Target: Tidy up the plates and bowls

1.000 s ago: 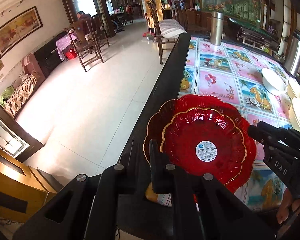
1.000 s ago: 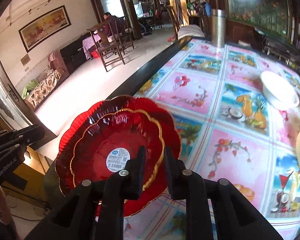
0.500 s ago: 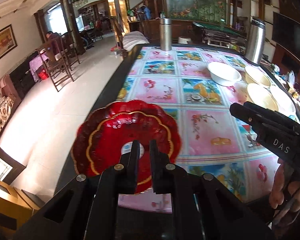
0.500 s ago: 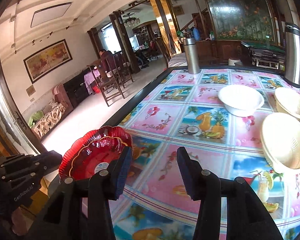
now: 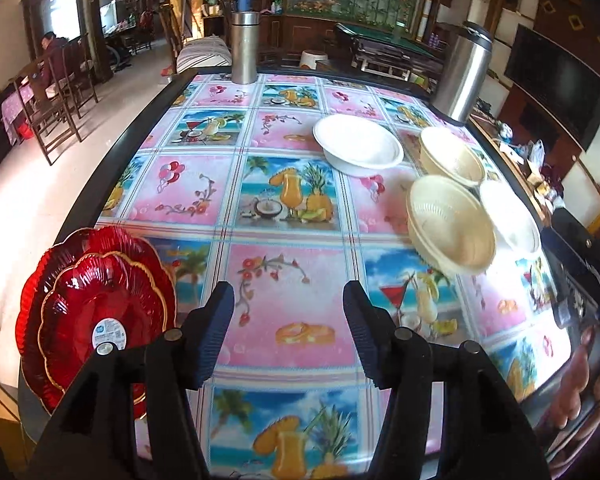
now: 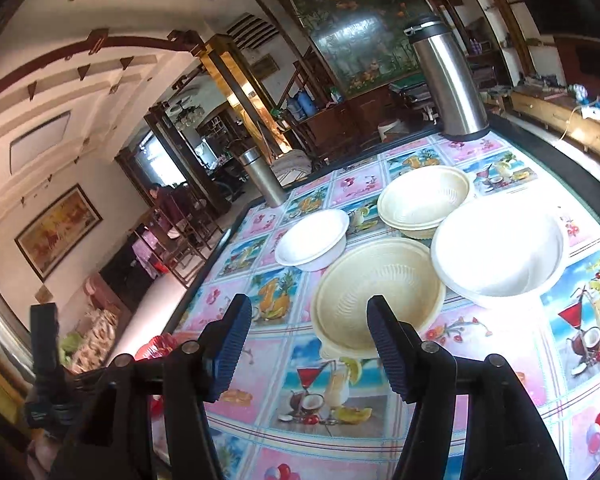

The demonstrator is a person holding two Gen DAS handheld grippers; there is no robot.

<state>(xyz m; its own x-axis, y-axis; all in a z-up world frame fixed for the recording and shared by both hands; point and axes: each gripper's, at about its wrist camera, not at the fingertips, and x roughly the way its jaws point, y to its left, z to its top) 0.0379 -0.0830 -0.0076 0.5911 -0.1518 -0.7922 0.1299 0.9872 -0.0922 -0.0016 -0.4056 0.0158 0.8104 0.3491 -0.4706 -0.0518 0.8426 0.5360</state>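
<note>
Two red scalloped plates, the smaller (image 5: pixel 100 312) nested in the larger (image 5: pixel 40 280), lie at the table's near left corner. My left gripper (image 5: pixel 288 296) is open and empty over the tablecloth, to the right of them. My right gripper (image 6: pixel 308 312) is open and empty, just short of a cream ribbed bowl (image 6: pixel 380 292). Beside that bowl stand a white bowl (image 6: pixel 500 248), a second cream bowl (image 6: pixel 424 200) and a shallower white bowl (image 6: pixel 312 236). The same bowls show at right in the left wrist view (image 5: pixel 448 224), and a sliver of the red plates shows in the right wrist view (image 6: pixel 156 346).
A fruit-print tablecloth (image 5: pixel 288 200) covers the dark-rimmed table (image 5: pixel 112 152). Two steel flasks stand at the far edge, one at left (image 5: pixel 244 46) and one at right (image 5: pixel 462 76). Chairs and a seated person (image 5: pixel 52 56) are across the room at left.
Both grippers opened, let go of the red plates and drew back right toward the bowls. The plates stay stacked at the table's left corner.
</note>
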